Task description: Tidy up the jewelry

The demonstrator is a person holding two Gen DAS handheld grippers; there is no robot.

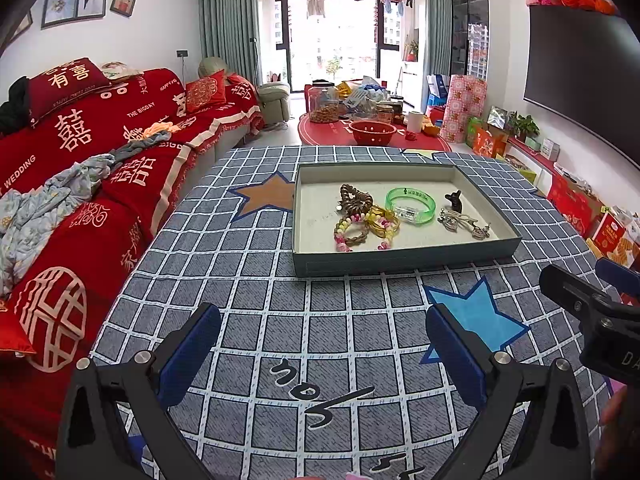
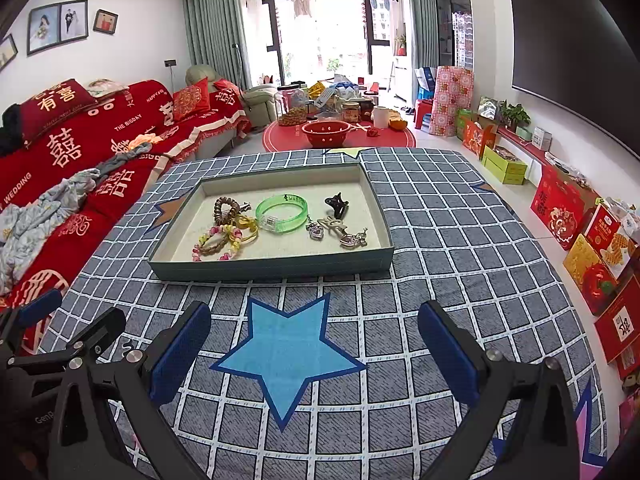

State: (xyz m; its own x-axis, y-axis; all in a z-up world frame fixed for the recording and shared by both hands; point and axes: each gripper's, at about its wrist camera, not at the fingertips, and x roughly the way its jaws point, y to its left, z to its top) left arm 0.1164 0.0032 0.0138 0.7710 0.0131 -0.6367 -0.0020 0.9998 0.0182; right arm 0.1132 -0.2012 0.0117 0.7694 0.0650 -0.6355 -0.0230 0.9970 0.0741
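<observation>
A shallow grey-blue box tray rests on the checked table cloth. Inside lie a green translucent bangle, a brown wooden bead bracelet, pastel bead bracelets with yellow bands, a small black claw clip and silver pendants. My left gripper hangs open over the cloth, short of the tray. My right gripper is open above a blue star, also short of the tray. Neither holds anything.
A red sofa with crumpled clothes runs along the table's left side. Beyond the table stands a round red table with a red bowl and jars. Gift boxes line the floor at the right under a dark screen.
</observation>
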